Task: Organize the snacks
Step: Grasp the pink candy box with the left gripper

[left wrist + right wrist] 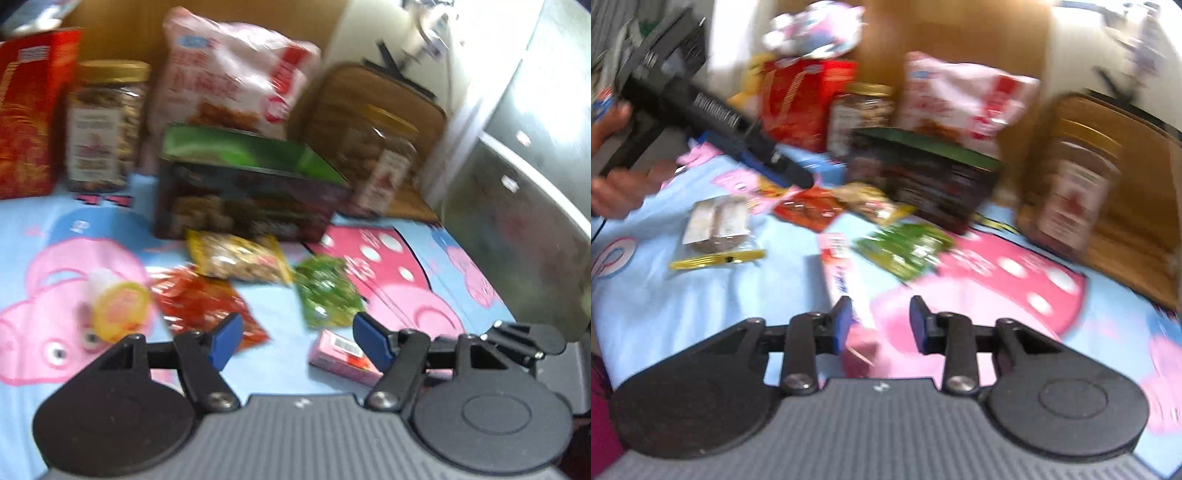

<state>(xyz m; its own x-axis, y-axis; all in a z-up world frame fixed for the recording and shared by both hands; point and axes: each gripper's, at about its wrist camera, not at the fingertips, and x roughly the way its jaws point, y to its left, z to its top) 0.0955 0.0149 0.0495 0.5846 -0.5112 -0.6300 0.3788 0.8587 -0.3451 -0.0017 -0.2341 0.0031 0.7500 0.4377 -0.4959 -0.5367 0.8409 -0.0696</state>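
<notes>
- Both views are bright, daylit and heavily motion-blurred; print is unreadable.
- Glare washes the far right.
- Fisheye bending curves the edges.
- Near parts look sharpest.

Red box (31, 110) upright at 10 o'clock, lidded jar (107, 125) just beside it. Pink-white snack bag (236, 74) upright at 12, behind dark box with green top (251, 184). Second jar (384, 162) at 1 o'clock. Flat on cloth near centre: yellow nut packet (240, 258), red packet (203, 302), green packet (327, 291). Small pink box (340, 354) at 5 o'clock. Yellow-rimmed round item (120, 310) at 9, blurred. Clear-wrapped bar pack (716, 225) seen in right view.
</notes>
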